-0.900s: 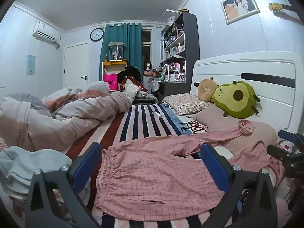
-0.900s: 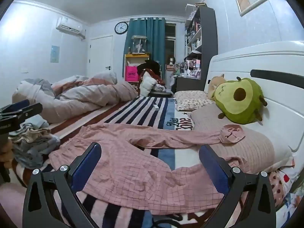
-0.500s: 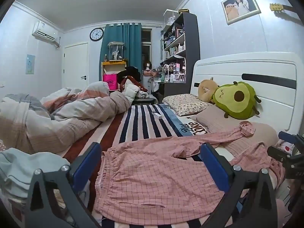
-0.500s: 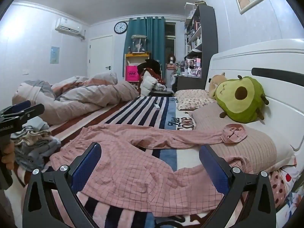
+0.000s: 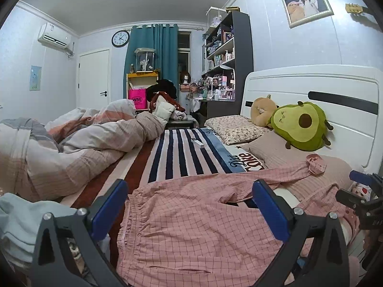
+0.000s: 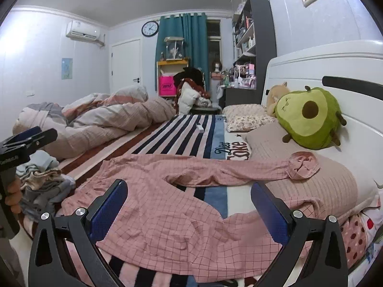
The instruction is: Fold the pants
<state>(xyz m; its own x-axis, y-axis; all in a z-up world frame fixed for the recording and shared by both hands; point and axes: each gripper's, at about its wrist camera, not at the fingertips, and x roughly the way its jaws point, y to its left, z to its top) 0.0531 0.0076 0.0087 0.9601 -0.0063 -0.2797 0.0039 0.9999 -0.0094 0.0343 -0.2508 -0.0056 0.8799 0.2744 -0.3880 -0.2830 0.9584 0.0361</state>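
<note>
Pink checked pants (image 5: 191, 220) lie spread on the striped bed, waistband to the left, legs reaching right onto a beige pillow; they also show in the right wrist view (image 6: 172, 205). My left gripper (image 5: 189, 208) is open and empty, hovering above the waist area. My right gripper (image 6: 189, 208) is open and empty, above the legs and crotch. The right gripper also shows at the right edge of the left wrist view (image 5: 366, 196); the left gripper shows at the left edge of the right wrist view (image 6: 21, 141).
A pile of folded clothes (image 6: 40, 181) sits at the bed's left edge. A rumpled duvet (image 5: 71, 148) fills the far left. An avocado plush (image 5: 301, 126), pillows and white headboard (image 5: 335, 88) stand on the right. A small white box (image 5: 197, 142) lies on the striped blanket.
Both grippers have shifted slightly, the pants appearing a little lower and closer in view. Both stay open; the pants have not moved.
</note>
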